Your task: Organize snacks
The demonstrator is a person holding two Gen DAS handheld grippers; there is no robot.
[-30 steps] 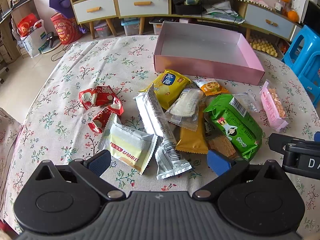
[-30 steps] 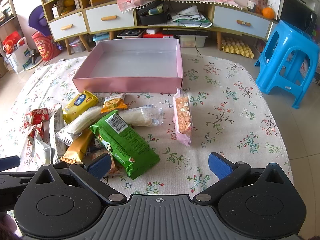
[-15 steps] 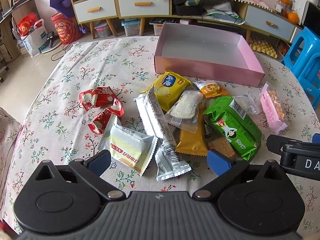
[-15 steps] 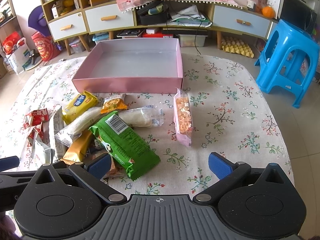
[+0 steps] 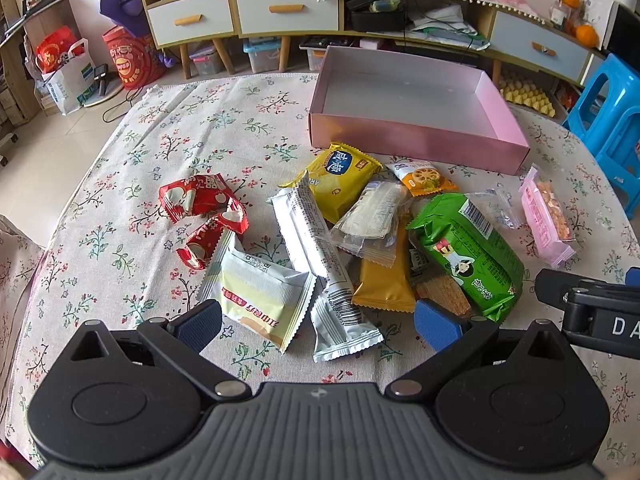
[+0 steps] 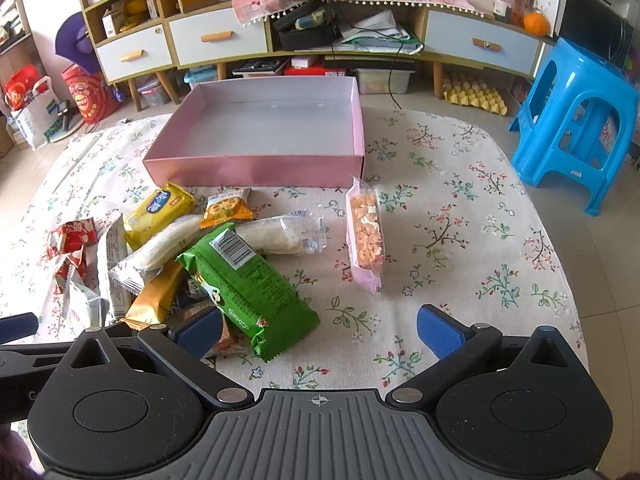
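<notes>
Both jaws wide and empty: left gripper (image 5: 318,322) over crinkly foil packets (image 5: 336,264), right gripper (image 6: 320,326) beside glossy green pouch (image 6: 248,284) (rectangular pink cardboard box (image 6: 256,170) beyond).

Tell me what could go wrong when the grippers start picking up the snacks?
1. The snacks overlap, so grabbing the green packet might drag the orange-brown packet beneath it.
2. The long silver packet lies across others, and lifting it could scatter them.
3. Both are open and close together: the left hand-held gripper and the right hand-held gripper might bump over the pile instead of reaching the pink box.
</notes>
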